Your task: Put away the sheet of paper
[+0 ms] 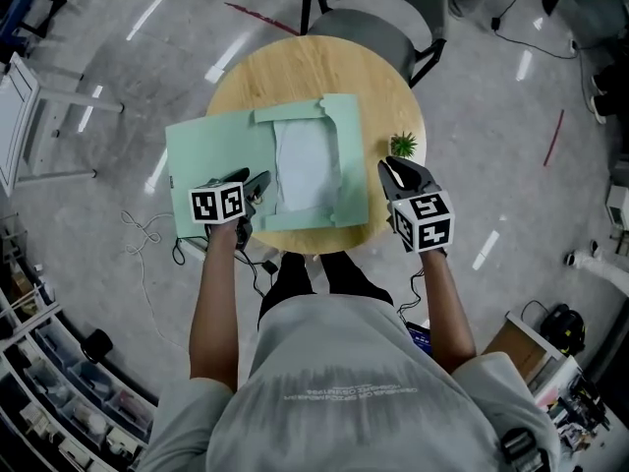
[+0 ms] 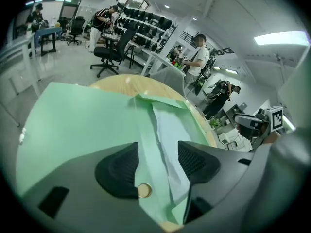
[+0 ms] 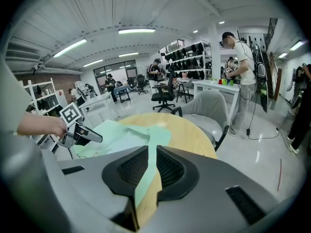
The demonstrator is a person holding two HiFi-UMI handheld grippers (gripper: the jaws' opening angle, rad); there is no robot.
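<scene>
Far edge of the table (image 1: 295, 67) is bare wood, plenty of room to come in there, though the chair (image 1: 378, 13) stands right behind it. The open folder (image 1: 216, 155) blankets the middle and spills over the left edge. The right edge has a narrow bare strip, and the little plant (image 1: 403, 146) sits square in it. Off the near-left edge, a loose cable (image 1: 142, 232) trails on the floor.

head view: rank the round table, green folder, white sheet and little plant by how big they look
1. round table, though the folder hides part of it
2. green folder
3. white sheet
4. little plant, by far the smallest
</scene>
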